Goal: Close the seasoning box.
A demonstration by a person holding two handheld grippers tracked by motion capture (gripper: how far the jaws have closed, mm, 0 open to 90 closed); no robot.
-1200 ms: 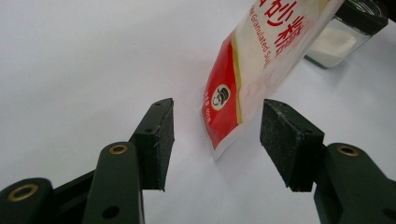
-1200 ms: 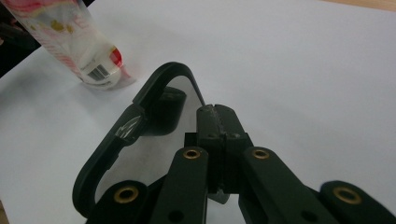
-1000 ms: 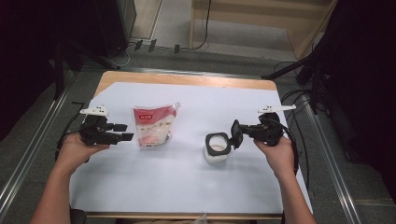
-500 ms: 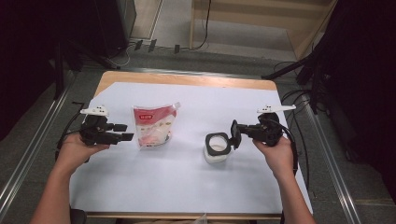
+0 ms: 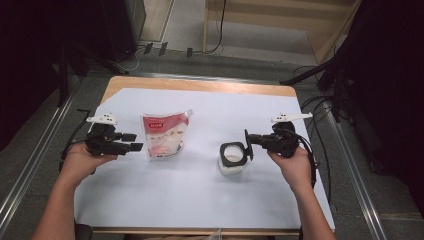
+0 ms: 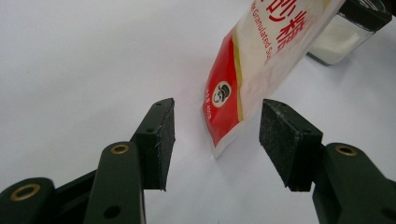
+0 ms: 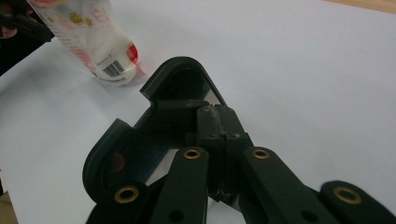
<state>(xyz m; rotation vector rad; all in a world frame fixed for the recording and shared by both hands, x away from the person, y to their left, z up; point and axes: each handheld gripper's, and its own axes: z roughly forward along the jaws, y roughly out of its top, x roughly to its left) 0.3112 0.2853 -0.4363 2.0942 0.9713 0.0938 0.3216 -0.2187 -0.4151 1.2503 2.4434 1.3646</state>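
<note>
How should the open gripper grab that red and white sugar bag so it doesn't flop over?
Grip the sugar bag near its lower side edge, coming in level from its left, where the left gripper already waits open. In the left gripper view the bag's flat sealed corner lies between the fingers but untouched. That thin, stiff seam fits the gap; the bulging middle looks soft, probably harder to hold.
</note>
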